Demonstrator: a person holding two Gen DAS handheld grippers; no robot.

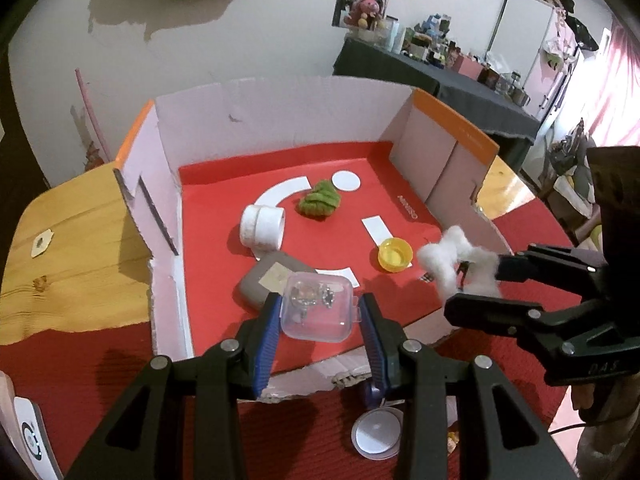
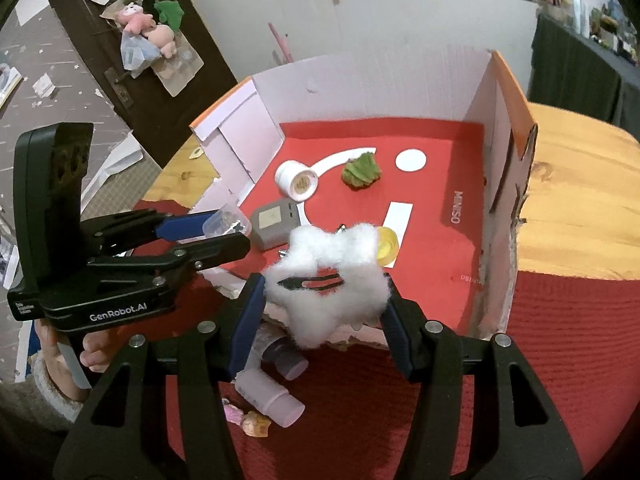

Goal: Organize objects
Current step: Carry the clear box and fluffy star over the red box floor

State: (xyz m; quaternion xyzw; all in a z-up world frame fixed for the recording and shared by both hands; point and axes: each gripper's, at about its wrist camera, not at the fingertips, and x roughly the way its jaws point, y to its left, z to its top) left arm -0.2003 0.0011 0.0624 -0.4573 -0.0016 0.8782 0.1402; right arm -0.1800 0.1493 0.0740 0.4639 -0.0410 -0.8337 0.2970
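My left gripper (image 1: 320, 312) is shut on a small clear plastic case (image 1: 318, 306) with trinkets inside, held over the front of the open cardboard box (image 1: 280, 116). My right gripper (image 2: 326, 300) is shut on a white fluffy cotton piece (image 2: 332, 280), held over the box's front edge; it also shows in the left wrist view (image 1: 460, 260). On the box's red floor lie a white jar (image 1: 262, 226), a green knitted piece (image 1: 320, 200), a yellow cap (image 1: 395, 254) and a grey block (image 1: 272, 280).
On the red mat in front of the box lie a white round lid (image 1: 378, 432), two pale lilac tubes (image 2: 276, 400) and a small figurine (image 2: 248, 422). The wooden table (image 1: 72, 248) extends on both sides. A dark cluttered table (image 1: 440, 76) stands behind.
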